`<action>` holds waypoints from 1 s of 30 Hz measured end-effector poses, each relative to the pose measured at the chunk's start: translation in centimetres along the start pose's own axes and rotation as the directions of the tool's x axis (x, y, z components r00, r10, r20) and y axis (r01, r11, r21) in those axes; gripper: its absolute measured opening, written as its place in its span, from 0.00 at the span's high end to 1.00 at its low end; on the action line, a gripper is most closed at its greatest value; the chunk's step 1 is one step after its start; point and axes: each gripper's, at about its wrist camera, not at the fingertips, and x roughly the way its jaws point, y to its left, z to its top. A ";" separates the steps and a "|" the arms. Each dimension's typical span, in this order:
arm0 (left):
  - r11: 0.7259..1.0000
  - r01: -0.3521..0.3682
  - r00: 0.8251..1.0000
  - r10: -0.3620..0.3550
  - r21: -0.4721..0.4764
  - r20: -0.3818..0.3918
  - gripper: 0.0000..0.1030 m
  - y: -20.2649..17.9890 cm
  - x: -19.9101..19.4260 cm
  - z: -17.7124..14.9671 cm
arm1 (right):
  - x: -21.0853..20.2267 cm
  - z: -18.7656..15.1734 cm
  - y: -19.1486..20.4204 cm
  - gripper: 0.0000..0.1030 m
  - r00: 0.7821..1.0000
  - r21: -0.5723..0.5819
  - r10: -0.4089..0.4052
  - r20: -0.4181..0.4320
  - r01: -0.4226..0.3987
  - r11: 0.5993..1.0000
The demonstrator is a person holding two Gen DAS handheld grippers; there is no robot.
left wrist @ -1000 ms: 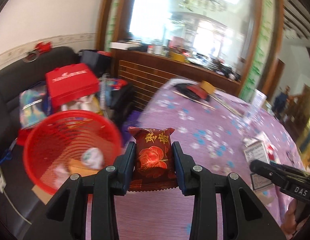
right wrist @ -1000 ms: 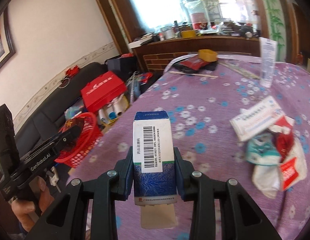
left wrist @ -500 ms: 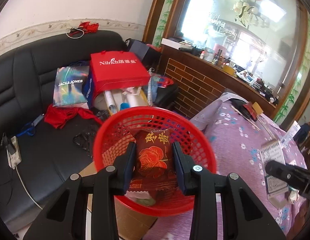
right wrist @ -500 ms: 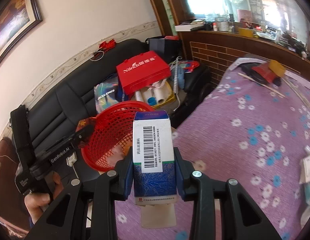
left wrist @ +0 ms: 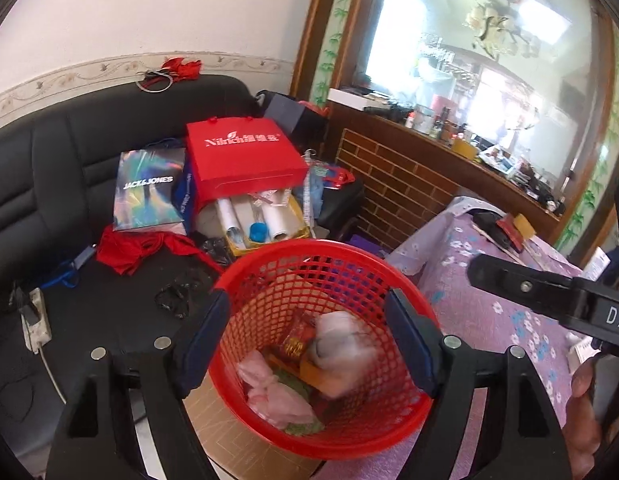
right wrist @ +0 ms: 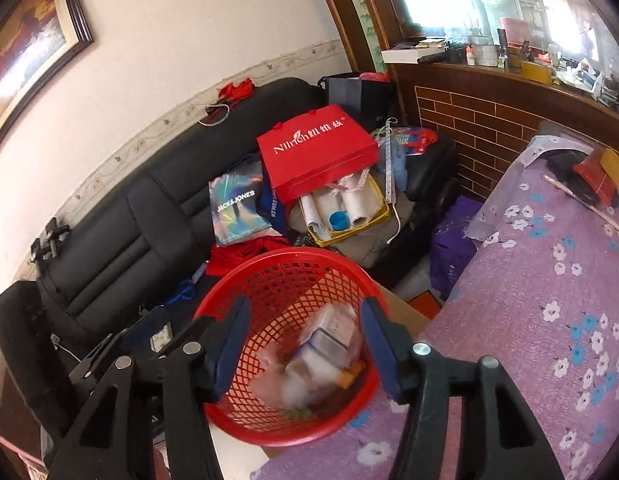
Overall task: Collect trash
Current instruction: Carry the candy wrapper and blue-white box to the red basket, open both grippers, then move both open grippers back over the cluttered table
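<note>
A red mesh basket (left wrist: 309, 252) stands beside the table; it also shows in the right wrist view (right wrist: 285, 264). My left gripper (left wrist: 309, 344) is open and empty above it. The red snack packet (left wrist: 299, 338) lies inside among white and pink wrappers (left wrist: 277, 392). My right gripper (right wrist: 305, 348) is open and empty over the basket. The blue-and-white box (right wrist: 323, 350), blurred, is inside the basket. The right gripper's finger (left wrist: 521, 288) shows at the right of the left wrist view.
A black sofa (left wrist: 49, 152) behind the basket holds a red shopping bag (left wrist: 241, 156), a Jack & Jones bag (left wrist: 149, 188) and paper rolls (left wrist: 249, 220). The purple flowered tablecloth (right wrist: 549, 280) lies right. A brick-fronted counter (right wrist: 489, 108) stands behind.
Both grippers opened over the basket. The red snack packet dropped from the left and the blue-and-white box from the right; both are now in the basket.
</note>
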 end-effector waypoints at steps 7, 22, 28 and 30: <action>0.993 0.093 0.996 -0.092 0.066 -0.023 0.24 -4.5 -0.8 -1.8 | -5.8 -3.3 -4.3 0.40 0.996 0.042 -0.081 0.048 0.079 0.996; 0.925 0.282 0.952 -0.235 0.257 -0.198 0.24 -16.7 -0.4 -7.7 | -16.2 -10.8 -13.1 0.40 0.973 0.215 -0.203 0.109 0.177 0.961; 0.897 0.317 0.938 -0.249 0.308 -0.240 0.24 -19.6 -0.5 -9.6 | -18.8 -13.6 -16.2 0.40 0.954 0.293 -0.280 0.107 0.239 0.926; 0.892 0.324 0.935 -0.251 0.317 -0.250 0.24 -20.3 -0.6 -10.0 | -19.3 -14.2 -17.2 0.40 0.952 0.323 -0.291 0.098 0.246 0.914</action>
